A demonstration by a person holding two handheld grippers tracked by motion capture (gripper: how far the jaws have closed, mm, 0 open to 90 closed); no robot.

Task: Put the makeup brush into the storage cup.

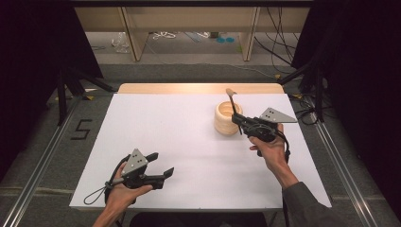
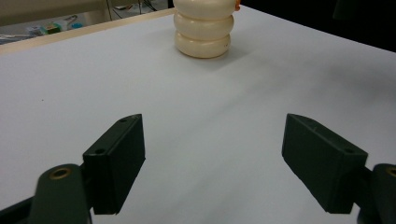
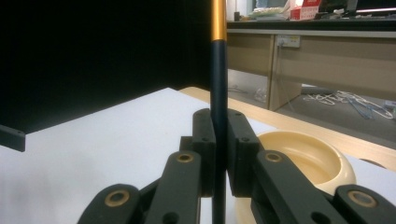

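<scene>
A cream ribbed cup (image 1: 226, 119) stands on the white board at the right rear; it also appears far ahead in the left gripper view (image 2: 204, 29). My right gripper (image 1: 238, 120) hovers at the cup's right side, shut on a thin upright stick (image 1: 232, 101). Seen from the right gripper, the stick (image 3: 218, 70) has a dark shaft and a gold upper part, pinched between the jaws of the right gripper (image 3: 218, 140), with the cup's open mouth (image 3: 303, 156) just beyond. My left gripper (image 1: 161, 163) rests near the front left, open and holding nothing (image 2: 212, 163).
The white board (image 1: 189, 142) covers a wooden table (image 1: 198, 88). Behind it stand wooden furniture legs and loose cables on the floor. Black stands flank both sides, and a metal rail (image 1: 340, 165) runs along the right.
</scene>
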